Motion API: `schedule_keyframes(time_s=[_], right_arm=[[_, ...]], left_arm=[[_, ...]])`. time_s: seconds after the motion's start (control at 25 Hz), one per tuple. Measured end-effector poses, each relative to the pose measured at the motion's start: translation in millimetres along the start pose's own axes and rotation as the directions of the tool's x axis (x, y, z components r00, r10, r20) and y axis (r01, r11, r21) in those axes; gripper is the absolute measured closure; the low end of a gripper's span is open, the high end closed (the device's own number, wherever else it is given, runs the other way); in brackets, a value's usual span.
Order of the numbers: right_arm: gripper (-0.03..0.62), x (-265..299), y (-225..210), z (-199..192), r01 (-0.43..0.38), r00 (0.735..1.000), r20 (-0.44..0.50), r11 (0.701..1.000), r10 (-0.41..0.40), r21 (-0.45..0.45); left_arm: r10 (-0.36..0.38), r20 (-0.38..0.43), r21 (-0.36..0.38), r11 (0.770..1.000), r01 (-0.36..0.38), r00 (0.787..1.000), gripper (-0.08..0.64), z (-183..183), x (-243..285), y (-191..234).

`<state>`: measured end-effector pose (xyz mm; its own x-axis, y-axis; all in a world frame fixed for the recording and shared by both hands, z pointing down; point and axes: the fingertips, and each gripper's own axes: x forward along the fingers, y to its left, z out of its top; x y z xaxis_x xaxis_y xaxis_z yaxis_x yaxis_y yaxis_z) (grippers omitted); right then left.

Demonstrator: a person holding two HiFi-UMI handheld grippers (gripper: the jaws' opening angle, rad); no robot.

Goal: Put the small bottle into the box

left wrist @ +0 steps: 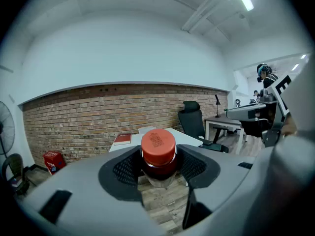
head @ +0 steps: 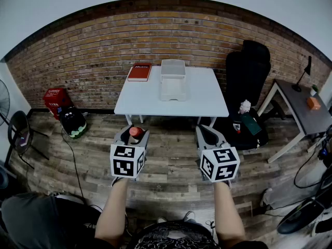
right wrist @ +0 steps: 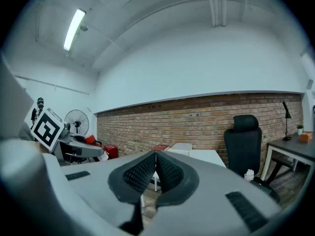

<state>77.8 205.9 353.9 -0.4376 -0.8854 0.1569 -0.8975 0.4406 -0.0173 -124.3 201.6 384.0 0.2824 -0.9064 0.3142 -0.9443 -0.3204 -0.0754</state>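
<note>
Against the brick wall [head: 104,51] stands the white worktop [head: 199,101]. It carries a white box [head: 173,69], and a red book [head: 140,72] lies just beside the box on its left. Short of the worktop, above the wooden floor [head: 171,173], the left gripper [head: 133,135] has its jaws clamped on the small bottle [left wrist: 158,149], red cap upward. The right gripper [right wrist: 155,173] holds nothing, its jaws pressed together.
</note>
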Motion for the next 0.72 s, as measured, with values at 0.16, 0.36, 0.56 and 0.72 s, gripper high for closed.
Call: schedule_keyframes(time_s=[0.16, 0.36, 0.56, 0.72], right_arm=[[0.572, 2.8, 7.3, -4.2, 0.001, 1.000, -0.009, 1.000, -0.001, -0.002], [0.572, 5.8, 12.3, -5.0, 0.007, 1.000, -0.019, 1.000, -0.007, -0.010], [0.571, 12.6, 9.5, -8.5, 0.010, 1.000, -0.026, 1.000, -0.010, -0.011], [0.572, 26.1, 2.0, -10.4, 0.004, 1.000, -0.027, 1.000, -0.004, -0.006]], left_arm=[[-0.010, -0.003, -0.003, 1.000, 0.010, 1.000, 0.325, -6.5, 0.1, 4.7], [-0.026, -0.007, -0.008, 1.000, 0.026, 1.000, 0.324, -11.1, 3.8, 8.7], [-0.036, -0.009, -0.015, 0.999, 0.036, 0.999, 0.324, -15.5, 12.3, 10.0], [-0.030, -0.013, -0.015, 0.999, 0.030, 0.999, 0.325, -13.6, 26.9, 15.4]])
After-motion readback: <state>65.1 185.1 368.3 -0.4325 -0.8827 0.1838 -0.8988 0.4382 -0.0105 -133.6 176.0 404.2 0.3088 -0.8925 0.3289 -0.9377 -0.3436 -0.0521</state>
